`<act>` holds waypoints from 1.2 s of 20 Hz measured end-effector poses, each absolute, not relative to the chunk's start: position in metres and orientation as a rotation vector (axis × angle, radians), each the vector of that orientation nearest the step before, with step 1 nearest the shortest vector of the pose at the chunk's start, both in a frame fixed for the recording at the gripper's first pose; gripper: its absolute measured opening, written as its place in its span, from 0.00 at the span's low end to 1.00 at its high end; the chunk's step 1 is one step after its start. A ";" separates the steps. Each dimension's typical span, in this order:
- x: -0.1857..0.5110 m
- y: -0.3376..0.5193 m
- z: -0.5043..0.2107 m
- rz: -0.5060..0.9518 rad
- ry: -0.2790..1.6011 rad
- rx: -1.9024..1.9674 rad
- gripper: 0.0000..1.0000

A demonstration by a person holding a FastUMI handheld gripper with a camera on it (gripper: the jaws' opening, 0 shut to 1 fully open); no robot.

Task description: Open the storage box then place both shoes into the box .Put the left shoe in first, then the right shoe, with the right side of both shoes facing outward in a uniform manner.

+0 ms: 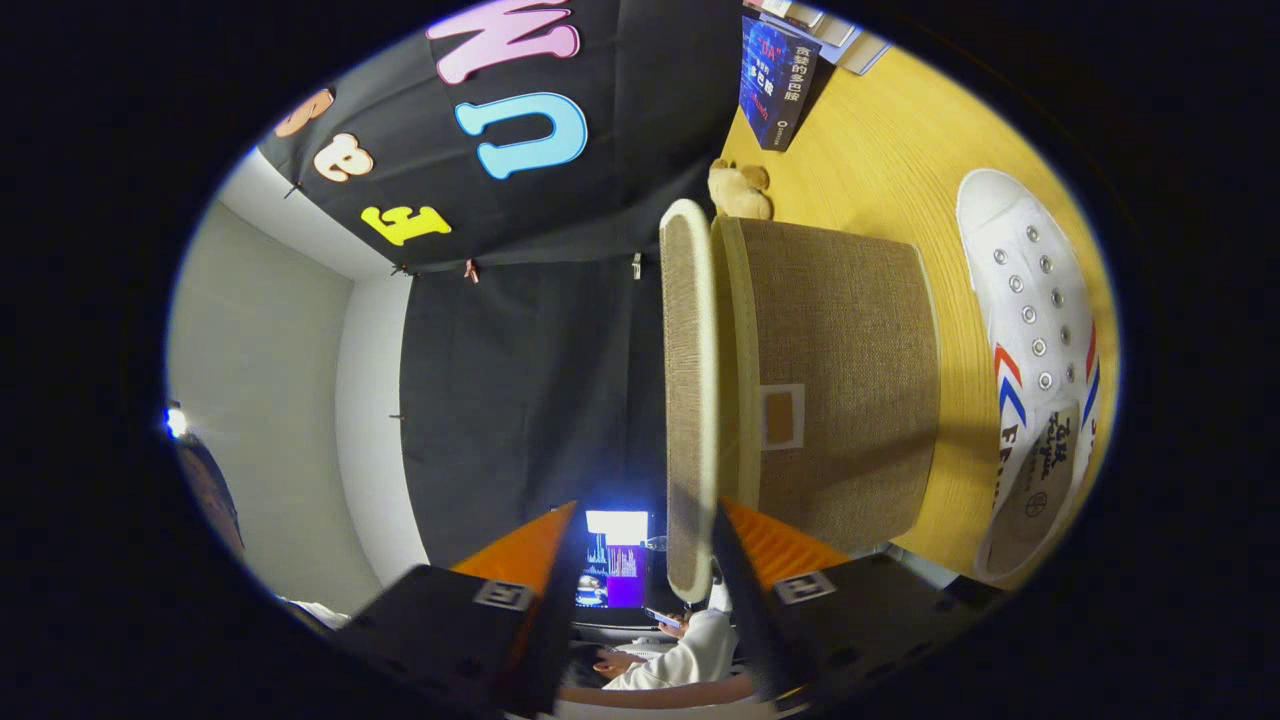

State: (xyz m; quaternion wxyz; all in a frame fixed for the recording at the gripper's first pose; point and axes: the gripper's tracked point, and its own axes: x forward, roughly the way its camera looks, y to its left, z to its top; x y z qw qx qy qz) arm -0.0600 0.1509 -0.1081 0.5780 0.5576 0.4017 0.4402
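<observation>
Wooden table (880,150): box lid (690,400) between open claw (640,560) fingers.

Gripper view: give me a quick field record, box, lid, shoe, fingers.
view: rolled sideways, table runs up the side
storage box: woven fabric, on the wooden table
lid: seen edge-on, at the box's mouth, between the fingers
hand-held gripper: open, fingers either side of the lid's rim, not pressing
shoe: one white, on the table beyond the box, not yet inside
other: small plush toy and book behind the box
</observation>
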 end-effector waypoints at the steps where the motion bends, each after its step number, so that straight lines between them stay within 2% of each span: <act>1: -0.061 0.153 -0.107 1.030 0.953 1.313 0.69; 2: -0.063 0.157 -0.106 1.029 0.979 1.305 0.56; 3: -0.061 0.159 -0.112 0.995 0.985 1.283 0.53; 5: -0.055 0.164 -0.114 0.953 0.983 1.266 0.20; 6: -0.055 0.166 -0.115 0.942 0.990 1.251 0.13; 7: -0.050 0.165 -0.112 0.926 0.978 1.246 0.13; 8: -0.051 0.166 -0.106 0.912 0.962 1.243 0.07; 16: -0.046 0.201 -0.039 0.891 0.905 1.167 0.05; 24: -0.038 0.288 0.024 0.873 0.839 1.080 0.06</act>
